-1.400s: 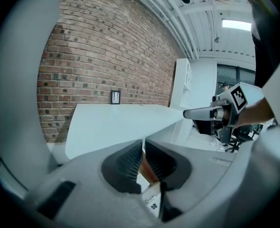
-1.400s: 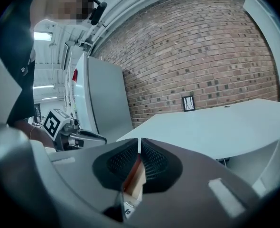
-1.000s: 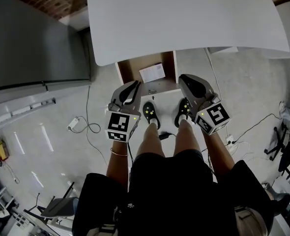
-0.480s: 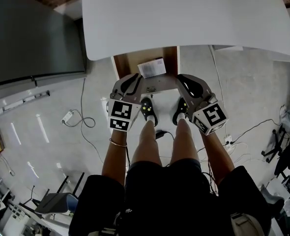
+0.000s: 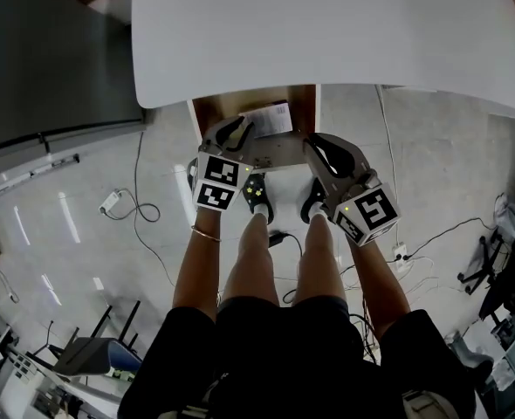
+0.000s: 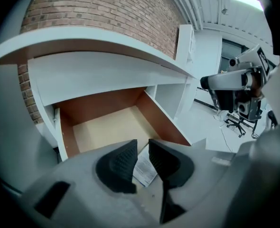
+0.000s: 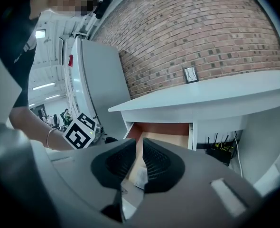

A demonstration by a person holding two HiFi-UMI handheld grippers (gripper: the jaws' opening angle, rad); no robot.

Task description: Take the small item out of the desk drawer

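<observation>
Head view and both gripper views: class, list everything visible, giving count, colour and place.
desk: one, white, top of head view
drawer: one, brown inside, open under the desk
paper: one, white, in the drawer
brick wall: one, red-brown, behind the desk
cabinet: one, grey, left of desk
cable: one, with white plug, on floor at left
shoes: two, black, on floor below drawer
left gripper: one, grey, over drawer front; jaws have just been opening, nothing between
right gripper: one, grey, beside it; jaws have just been opening, nothing between
</observation>
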